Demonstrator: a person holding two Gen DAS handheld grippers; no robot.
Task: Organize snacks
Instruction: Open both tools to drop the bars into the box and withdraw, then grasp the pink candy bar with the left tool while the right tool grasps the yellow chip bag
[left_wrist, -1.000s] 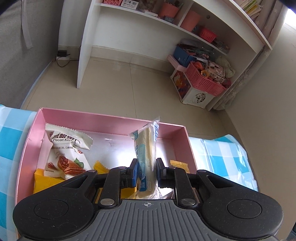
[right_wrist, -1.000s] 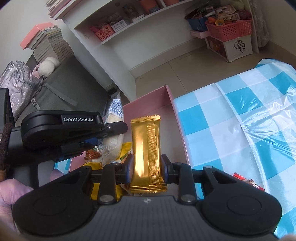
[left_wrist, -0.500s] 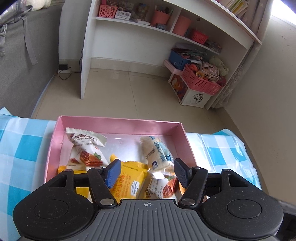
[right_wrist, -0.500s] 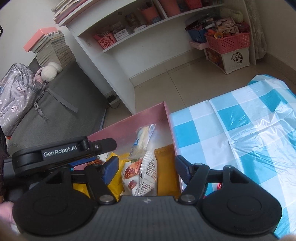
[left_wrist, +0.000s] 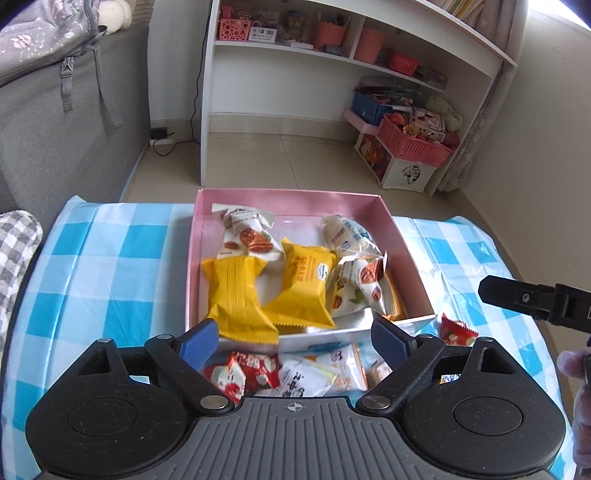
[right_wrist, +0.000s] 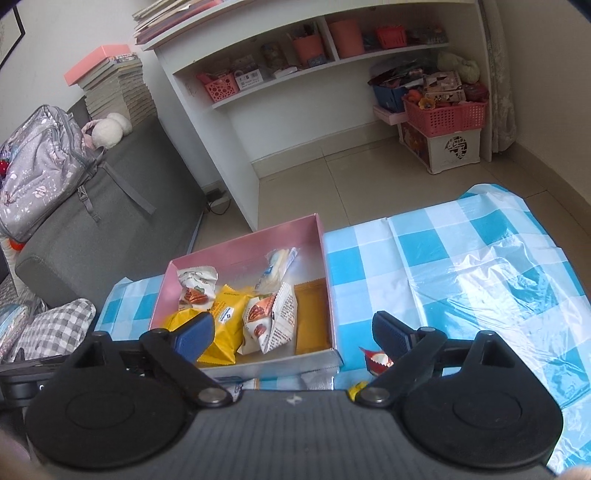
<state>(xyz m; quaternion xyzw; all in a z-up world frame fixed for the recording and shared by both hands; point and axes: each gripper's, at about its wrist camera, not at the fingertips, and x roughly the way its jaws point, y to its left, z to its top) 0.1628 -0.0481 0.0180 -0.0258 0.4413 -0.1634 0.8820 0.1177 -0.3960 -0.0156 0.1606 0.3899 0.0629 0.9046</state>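
Both grippers, left gripper (left_wrist: 293, 338) and right gripper (right_wrist: 293, 332), held apart, empty. Red-white packet (left_wrist: 243, 373) beside pink box (left_wrist: 406, 243) best pinched by crimped edge, lifted clear of wall.

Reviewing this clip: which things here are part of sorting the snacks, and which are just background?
Part of the job:
pink box
yellow packets inside it
nut packets inside it
gold packet inside it
loose red-and-white packet on the tablecloth
small red packet

Just lying about:
white shelf
pink basket
grey backpack
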